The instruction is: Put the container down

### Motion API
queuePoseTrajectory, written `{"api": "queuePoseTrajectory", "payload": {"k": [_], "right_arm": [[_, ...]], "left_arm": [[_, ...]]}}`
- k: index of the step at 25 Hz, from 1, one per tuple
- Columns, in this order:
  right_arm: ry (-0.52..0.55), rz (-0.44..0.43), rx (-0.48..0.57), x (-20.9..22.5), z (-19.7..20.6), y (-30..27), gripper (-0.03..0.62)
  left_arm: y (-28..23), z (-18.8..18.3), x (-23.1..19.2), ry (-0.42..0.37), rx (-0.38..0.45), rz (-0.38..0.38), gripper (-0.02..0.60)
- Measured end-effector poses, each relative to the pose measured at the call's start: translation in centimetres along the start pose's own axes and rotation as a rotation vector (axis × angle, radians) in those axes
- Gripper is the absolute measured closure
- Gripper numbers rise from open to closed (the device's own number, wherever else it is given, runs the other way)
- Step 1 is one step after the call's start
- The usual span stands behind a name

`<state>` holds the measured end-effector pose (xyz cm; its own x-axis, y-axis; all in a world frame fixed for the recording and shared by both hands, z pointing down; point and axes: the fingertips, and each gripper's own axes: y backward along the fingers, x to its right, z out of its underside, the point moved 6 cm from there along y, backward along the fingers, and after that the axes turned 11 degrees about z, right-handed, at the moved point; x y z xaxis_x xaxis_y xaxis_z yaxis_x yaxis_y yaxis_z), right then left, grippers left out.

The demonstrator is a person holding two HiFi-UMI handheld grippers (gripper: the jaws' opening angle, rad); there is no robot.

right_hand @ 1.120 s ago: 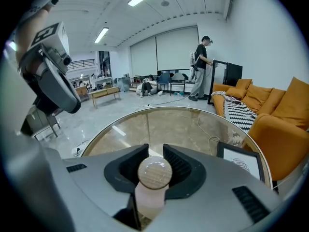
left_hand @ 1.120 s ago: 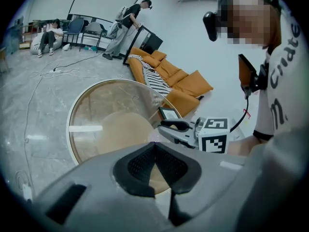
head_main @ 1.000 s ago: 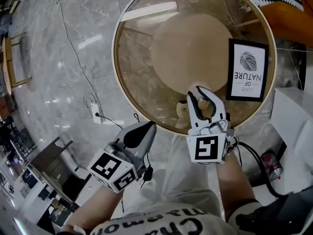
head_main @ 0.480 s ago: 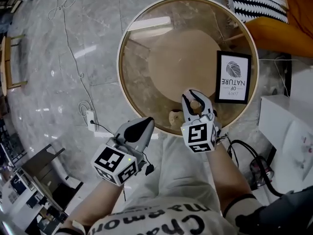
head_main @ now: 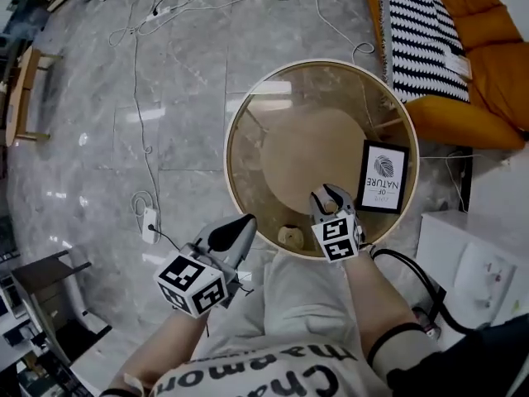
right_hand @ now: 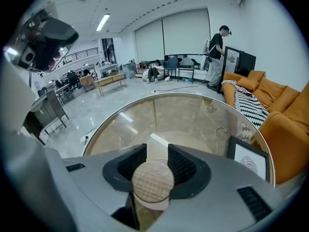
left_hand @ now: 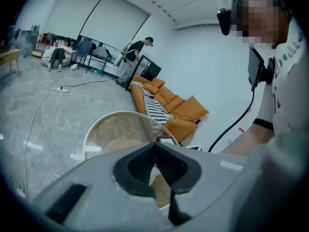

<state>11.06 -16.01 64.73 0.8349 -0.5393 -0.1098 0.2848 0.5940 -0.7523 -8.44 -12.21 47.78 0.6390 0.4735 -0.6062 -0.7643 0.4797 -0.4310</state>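
Flanking container, framed print (propped up), sofa

Container: only round woven top shows between right hand-held gripper pads; body hidden under gripper housing. Print: lower edge hidden behind same housing. Left gripper view: left hand-held gripper covers table near half and most of print. Head view: small tan lump at table rim too small to identify. Sofa cut off by right edge.

Grey fingers, black-and-white marker cubes
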Motion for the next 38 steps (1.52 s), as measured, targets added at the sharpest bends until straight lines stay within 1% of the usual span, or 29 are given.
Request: {"api": "queuePoseTrajectory", "payload": {"k": [2,5,6,7,9,10,12,14,16,18,21,22,25,27,30,32,34,35,38], "right_arm": [[-0.008,-0.002,-0.027,0.0,-0.3,-0.2,0.478],[-0.06,-0.041,-0.082,-0.4,-0.2,-0.3,0.421],[-0.081,-0.062,-0.1,-0.5,-0.2,-0.3,0.407],[-0.1,-0.078,-0.119,-0.6,-0.2,-0.4,0.374],[-0.133,-0.095,-0.156,-0.5,-0.4,-0.3,0.358],[-0.153,-0.097,-0.171,-0.3,-0.6,-0.2,0.351],[-0.205,-0.108,-0.199,0.0,-1.1,0.3,0.339],[-0.261,-0.132,-0.234,0.4,-1.6,1.0,0.339],[-0.321,-0.13,-0.254,1.2,-2.4,1.8,0.339],[-0.381,-0.104,-0.254,2.1,-3.3,3.0,0.341],[-0.448,-0.079,-0.227,3.4,-5.3,5.0,0.341],[-0.48,-0.076,-0.209,3.9,-6.1,5.7,0.341],[-0.598,-0.07,-0.135,5.5,-9.3,8.1,0.341],[-0.65,-0.049,-0.089,6.2,-11.2,10.3,0.344],[-0.667,0.029,-0.009,7.3,-13.2,13.8,0.382],[-0.665,0.066,0.031,7.1,-14.4,16.2,0.422],[-0.644,0.071,0.074,6.3,-15.7,18.9,0.46],[-0.633,0.071,0.097,5.9,-16.4,20.3,0.483],[-0.61,0.077,0.186,4.6,-18.7,24.4,0.514]], "left_arm": [[1.2,0.4,-0.1,0.005,0.011,-0.019,0.566],[2.9,1.3,-0.3,0.022,0.019,-0.058,0.566],[3.4,1.5,-0.4,0.043,0.029,-0.072,0.566],[3.8,1.6,-0.6,0.073,0.047,-0.083,0.566],[4.5,1.2,-0.9,0.129,0.088,-0.09,0.566],[4.8,0.8,-0.9,0.137,0.102,-0.09,0.566],[5.3,-0.4,-1.0,0.124,0.124,-0.102,0.566],[5.7,-1.9,-1.4,0.126,0.161,-0.138,0.566],[5.5,-3.8,-1.6,0.148,0.203,-0.163,0.566],[5.1,-5.7,-1.2,0.146,0.231,-0.142,0.566],[4.7,-7.5,0.4,0.108,0.246,-0.089,0.566],[4.8,-7.9,0.9,0.096,0.265,-0.069,0.566],[6.1,-9.8,2.7,0.052,0.369,0.007,0.566],[7.4,-11.1,4.2,0.004,0.418,0.044,0.566],[8.7,-12.5,6.8,-0.07,0.439,0.074,0.566],[9.7,-13.4,8.2,-0.092,0.457,0.074,0.566],[10.8,-14.2,9.4,-0.105,0.485,0.07,0.566],[11.4,-14.6,10.1,-0.123,0.494,0.074,0.566],[13.4,-15.3,12.5,-0.217,0.497,0.096,0.566]]}}
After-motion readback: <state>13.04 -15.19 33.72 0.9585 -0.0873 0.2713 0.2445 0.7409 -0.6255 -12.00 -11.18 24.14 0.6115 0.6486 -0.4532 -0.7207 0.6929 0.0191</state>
